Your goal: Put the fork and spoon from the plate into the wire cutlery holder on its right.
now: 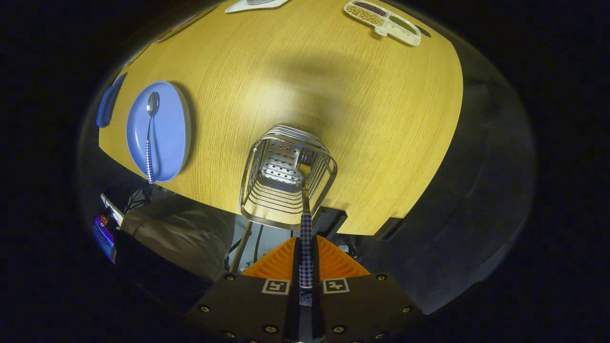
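Directly ahead, the jaws [305, 267] stand closed on the fork [305, 228] by its checked handle, its metal end lowered inside the wire cutlery holder [286, 181], which stands near the tabletop [333, 95] edge. Well apart to the left, the spoon [150, 136] lies on the smooth blue plate [169, 124], handle overhanging its rim. Bare woodgrain stretches beyond, toward a divided tray [383, 21].
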A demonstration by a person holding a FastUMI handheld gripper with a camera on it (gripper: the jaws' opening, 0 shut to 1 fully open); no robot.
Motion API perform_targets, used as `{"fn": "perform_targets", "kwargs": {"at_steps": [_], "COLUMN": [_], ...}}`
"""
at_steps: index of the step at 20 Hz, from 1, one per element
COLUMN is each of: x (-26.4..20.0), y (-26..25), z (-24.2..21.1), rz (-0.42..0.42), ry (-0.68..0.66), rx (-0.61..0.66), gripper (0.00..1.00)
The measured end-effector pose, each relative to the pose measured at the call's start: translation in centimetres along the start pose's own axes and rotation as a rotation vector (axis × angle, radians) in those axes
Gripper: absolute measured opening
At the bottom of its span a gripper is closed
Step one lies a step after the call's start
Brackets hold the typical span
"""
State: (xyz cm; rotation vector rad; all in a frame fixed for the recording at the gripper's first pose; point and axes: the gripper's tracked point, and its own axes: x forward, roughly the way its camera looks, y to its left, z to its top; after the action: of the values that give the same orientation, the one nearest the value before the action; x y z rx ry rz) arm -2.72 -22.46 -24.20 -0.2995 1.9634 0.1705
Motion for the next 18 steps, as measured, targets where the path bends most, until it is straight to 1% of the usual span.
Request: {"fn": "perform_targets", "kwargs": {"at_steps": [3, 5, 7, 10, 11, 12, 13, 15, 18], "x": [0.5, 0.7, 0.7, 0.3, 0.1, -0.3, -0.9, -2.4, -5.0], "y": [0.1, 0.6, 0.9, 0.5, 0.3, 0.0, 0.1, 1.7, 5.9], "z": [0.0, 0.1, 0.4, 0.1, 0.0, 0.1, 0.1, 0.2, 0.7], "rz": [0.036, 0.063, 0.071, 0.034, 0.011, -0.012, -0.027, -0.014, 0.026], "ry": [-0.024, -0.033, -0.051, -0.072, -0.083, -0.097, -0.120, -0.173, -0.278], "rx": [0.044, 0.068, 0.070, 0.056, 0.053, 0.044, 0.045, 0.054, 0.031], "gripper": [0.11, 0.15, 0.15, 0.15, 0.17, 0.23, 0.23, 0.23, 0.23]}}
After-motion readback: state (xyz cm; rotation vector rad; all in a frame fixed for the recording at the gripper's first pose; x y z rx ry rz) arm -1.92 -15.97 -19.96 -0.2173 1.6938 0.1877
